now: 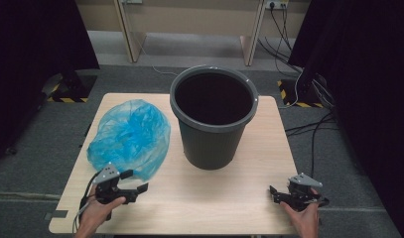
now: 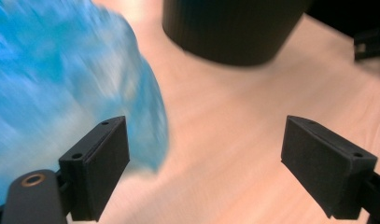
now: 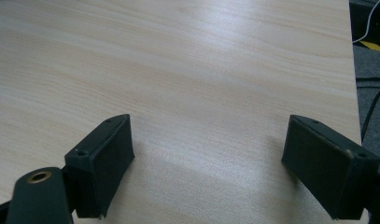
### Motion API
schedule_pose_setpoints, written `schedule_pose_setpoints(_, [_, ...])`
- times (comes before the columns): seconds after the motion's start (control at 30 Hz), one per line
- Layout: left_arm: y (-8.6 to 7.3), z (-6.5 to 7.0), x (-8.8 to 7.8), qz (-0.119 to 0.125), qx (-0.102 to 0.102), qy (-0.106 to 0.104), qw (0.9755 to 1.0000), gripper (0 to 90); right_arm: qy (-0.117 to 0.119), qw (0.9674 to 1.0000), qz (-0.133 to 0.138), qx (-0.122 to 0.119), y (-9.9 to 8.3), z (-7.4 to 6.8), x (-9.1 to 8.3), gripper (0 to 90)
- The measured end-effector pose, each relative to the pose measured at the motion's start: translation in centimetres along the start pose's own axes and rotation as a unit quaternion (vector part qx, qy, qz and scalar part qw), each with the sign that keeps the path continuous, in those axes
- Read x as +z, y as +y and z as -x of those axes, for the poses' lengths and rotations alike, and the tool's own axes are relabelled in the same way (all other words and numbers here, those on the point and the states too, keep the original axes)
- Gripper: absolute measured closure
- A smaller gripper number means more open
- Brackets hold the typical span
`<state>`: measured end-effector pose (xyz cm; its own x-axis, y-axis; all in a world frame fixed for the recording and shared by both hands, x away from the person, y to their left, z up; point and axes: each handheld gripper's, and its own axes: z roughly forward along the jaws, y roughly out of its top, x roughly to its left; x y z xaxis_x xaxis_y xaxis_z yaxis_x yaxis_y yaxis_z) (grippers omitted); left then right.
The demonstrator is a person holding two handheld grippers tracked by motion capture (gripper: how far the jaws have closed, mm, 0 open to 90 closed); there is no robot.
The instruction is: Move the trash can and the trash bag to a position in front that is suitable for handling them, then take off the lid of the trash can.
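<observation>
Nothing accomplished yet, as far as can be judged: blue plastic bag [image 1: 128, 136] lies crumpled and loose on the counter [image 1: 229, 198], and dark grey bin [image 1: 213, 116] stands upright, unlined, mouth open upward. Likely work ahead is the whole of it: pick up the bag, spread it, fit it into the bin.

Bag sits just left of the bin, near it but apart. Heap is a rounded oval; its long axis runs from the corner nearest the person up and away toward the bin's far rim. No opening or neck can be made out, so which way it points cannot be told.

Left gripper [image 1: 135, 182] is low at the bag's near edge, left of the bin and nearer the person. Jaws released, spread wide, holding nothing; in the left gripper view the blue plastic [image 2: 61, 79] lies beside the one jaw, blurred, contact unclear.

Right gripper [image 1: 275, 193] rests on the opposite side, right of the bin and nearer the person, well apart from the bag. Jaws released, over bare wood [image 3: 201, 84].
</observation>
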<state>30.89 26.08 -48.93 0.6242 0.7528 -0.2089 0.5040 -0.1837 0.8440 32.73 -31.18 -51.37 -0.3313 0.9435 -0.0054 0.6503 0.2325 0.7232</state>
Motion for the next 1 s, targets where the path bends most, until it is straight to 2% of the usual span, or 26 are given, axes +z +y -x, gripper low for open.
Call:
schedule_pose_setpoints(0.07, [-1.1,0.6,0.3,-0.012,0.012,0.003,0.9999,14.6,0.0,1.0,-0.001,0.0,0.0,0.0,0.0,16.3])
schedule_pose_setpoints(0.17, [-2.2,0.9,0.7,-0.036,0.046,0.015,0.9982,14.7,0.001,1.0,-0.001,0.0,0.0,0.0,0.0,16.1])
schedule_pose_setpoints(0.3, [-3.1,0.7,1.5,-0.077,0.07,0.052,0.9933,14.8,0.001,1.0,-0.001,0.0,0.0,0.0,0.0,15.8])
schedule_pose_setpoints(0.33, [-3.1,0.6,1.6,-0.093,0.07,0.06,0.9914,15.1,0.001,1.0,-0.001,0.0,0.0,0.0,0.0,15.7])
schedule_pose_setpoints(0.37, [-3.1,0.6,1.7,-0.097,0.07,0.063,0.9908,14.8,0.001,1.0,-0.001,0.0,0.0,0.0,0.0,15.6])
schedule_pose_setpoints(1.0, [-3.1,0.4,1.7,-0.098,0.07,0.065,0.9906,14.3,0.001,1.0,-0.003,0.0,0.0,-0.1,0.0,14.9])
